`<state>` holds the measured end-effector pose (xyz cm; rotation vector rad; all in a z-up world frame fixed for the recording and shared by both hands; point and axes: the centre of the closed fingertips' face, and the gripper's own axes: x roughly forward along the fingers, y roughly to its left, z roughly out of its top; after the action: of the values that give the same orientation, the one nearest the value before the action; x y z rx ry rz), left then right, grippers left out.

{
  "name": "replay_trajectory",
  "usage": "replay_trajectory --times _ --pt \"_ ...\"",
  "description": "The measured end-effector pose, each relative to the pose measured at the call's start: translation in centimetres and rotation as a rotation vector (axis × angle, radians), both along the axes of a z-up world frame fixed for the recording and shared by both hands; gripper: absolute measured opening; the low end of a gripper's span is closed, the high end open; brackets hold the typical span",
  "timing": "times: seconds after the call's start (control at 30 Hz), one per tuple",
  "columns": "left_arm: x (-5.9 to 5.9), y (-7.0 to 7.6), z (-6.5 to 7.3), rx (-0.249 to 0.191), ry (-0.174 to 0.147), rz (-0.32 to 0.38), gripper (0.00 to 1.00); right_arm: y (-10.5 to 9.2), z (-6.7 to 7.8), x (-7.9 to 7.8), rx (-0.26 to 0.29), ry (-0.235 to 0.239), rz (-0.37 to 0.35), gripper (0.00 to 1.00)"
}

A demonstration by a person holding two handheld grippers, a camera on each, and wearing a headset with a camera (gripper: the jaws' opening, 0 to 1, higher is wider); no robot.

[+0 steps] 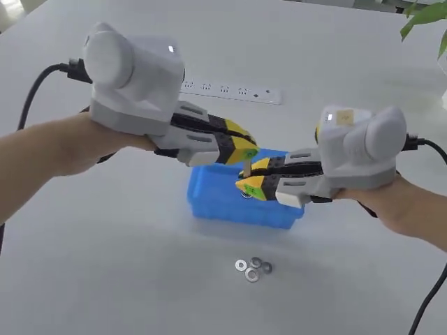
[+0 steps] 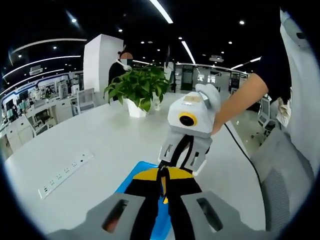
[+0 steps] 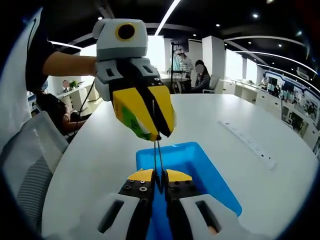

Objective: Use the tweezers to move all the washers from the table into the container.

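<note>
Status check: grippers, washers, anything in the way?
Left gripper and right gripper both shut on thin metal tweezers, above blue plastic container. Cluster of small metal washers on white table, near side of container. Path to washers open.

Open-plan office. Indicators: a large white counter (image 1: pixel 98 265) with a power strip (image 1: pixel 230 91) near its far edge, a potted plant (image 2: pixel 136 90), mesh chairs (image 3: pixel 27 165), linear ceiling lights (image 2: pixel 161 10), and further desks (image 2: pixel 30 120) beyond.

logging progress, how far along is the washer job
Early. One washer may already lie in the blue container. The left tool and right tool both pinch the tweezers above it. About four washers wait on the table.
</note>
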<state>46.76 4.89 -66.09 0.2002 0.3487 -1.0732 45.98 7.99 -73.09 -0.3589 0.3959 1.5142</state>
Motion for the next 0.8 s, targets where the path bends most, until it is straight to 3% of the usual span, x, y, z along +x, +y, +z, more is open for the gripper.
replay_trajectory --times 0.07,0.1,0.2,0.43,0.57,0.67,0.8 --pt "-0.1 -0.1 -0.1 0.019 -0.003 -0.016 0.06 0.0 -0.1 -0.1 -0.011 -0.014 0.008 0.09" --pt "0.1 0.0 -0.2 0.049 -0.031 -0.017 0.04 0.0 -0.1 -0.1 -0.011 -0.012 0.005 0.09" --pt "0.1 -0.4 -0.2 0.075 -0.057 -0.031 0.04 0.1 -0.1 0.2 -0.016 -0.015 -0.006 0.10" --pt "0.0 -0.8 -0.4 0.139 -0.095 -0.065 0.04 0.0 -0.2 0.3 -0.038 -0.027 -0.018 0.12" --pt "0.1 -0.8 -0.4 0.157 -0.107 -0.066 0.04 -0.2 0.0 1.1 -0.048 -0.056 -0.048 0.17" --pt "0.2 -0.6 -0.5 0.170 -0.111 -0.064 0.04 -0.3 0.0 1.1 -0.054 -0.050 -0.054 0.23" --pt "0.1 -0.6 0.5 0.163 -0.113 -0.055 0.04 -0.8 0.5 1.0 -0.071 -0.073 -0.071 0.31"
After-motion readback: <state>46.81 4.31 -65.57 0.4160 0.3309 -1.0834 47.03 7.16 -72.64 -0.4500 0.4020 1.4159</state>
